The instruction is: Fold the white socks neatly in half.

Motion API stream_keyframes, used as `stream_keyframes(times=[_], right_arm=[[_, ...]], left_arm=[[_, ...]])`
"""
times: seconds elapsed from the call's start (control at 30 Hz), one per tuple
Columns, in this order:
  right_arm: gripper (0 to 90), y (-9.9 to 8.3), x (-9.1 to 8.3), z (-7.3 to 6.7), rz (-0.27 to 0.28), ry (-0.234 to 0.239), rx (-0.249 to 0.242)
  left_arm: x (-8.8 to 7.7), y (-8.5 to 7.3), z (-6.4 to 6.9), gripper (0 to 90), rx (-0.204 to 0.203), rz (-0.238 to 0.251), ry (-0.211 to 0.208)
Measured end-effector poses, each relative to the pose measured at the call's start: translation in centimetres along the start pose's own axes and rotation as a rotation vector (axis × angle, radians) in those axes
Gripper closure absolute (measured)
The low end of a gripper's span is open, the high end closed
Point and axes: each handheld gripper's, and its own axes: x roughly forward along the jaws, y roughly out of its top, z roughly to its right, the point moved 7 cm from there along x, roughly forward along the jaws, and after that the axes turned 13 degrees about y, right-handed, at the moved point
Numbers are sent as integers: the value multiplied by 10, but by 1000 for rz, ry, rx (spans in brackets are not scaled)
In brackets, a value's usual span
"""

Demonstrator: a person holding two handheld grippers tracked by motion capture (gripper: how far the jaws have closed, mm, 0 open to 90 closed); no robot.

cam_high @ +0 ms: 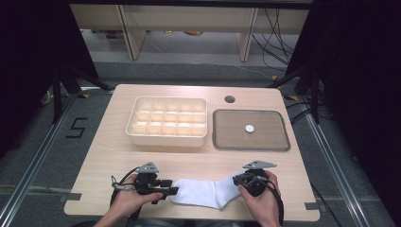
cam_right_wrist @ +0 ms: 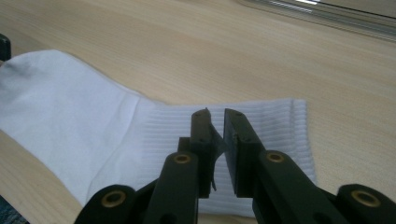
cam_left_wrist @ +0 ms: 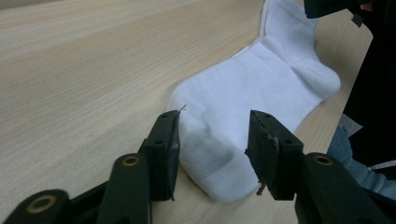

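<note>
A white sock (cam_high: 204, 191) lies flat on the desk (cam_high: 113, 156) between the two tools. The left tool (cam_left_wrist: 212, 140) stands with its jaws apart, straddling the toe end without pressing on it. The right tool (cam_right_wrist: 215, 140) has its jaws nearly together over the ribbed cuff; whether they pinch any fabric cannot be told from the right gripper view. The step in hand looks like taking hold of both ends of the sock, probably to fold or lift it. Next, the left tool would need to close on the toe. Beyond the tools sit a compartmented organizer box (cam_high: 168, 121) and a grey tray (cam_high: 272, 137) carrying a small white disc (cam_high: 249, 128). A "5" (cam_high: 75, 127) is marked on the floor.
</note>
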Motion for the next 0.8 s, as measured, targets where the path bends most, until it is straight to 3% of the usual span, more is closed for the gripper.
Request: stream_keyframes(times=[0.13,0.17,0.23,0.37,0.53,0.57,0.67,0.73,0.8], right_arm=[[837,3,-1,-2,7,13,7],[844,2,-3,-5,-23,10,35],[854,4,-3,-12,-29,24,53],[871,8,-1,-18,-45,41,41],[881,7,2,-29,-61,67,43],[878,7,3,-31,-60,76,36],[874,8,2,-30,-58,68,24],[871,8,1,-32,-82,91,33],[871,9,2,-34,-76,87,32]], left_arm=[[-2,2,-3,466,13,-5,18],[-4,4,-3,459,12,-15,21],[-5,5,-1,448,23,-26,7],[-4,8,-4,453,31,-33,20],[-1,15,-5,475,47,-50,-14],[-1,16,-8,490,80,-67,-13],[1,18,-10,502,83,-79,-14],[4,21,-10,498,90,-79,-24],[6,24,-11,489,112,-84,-27]])
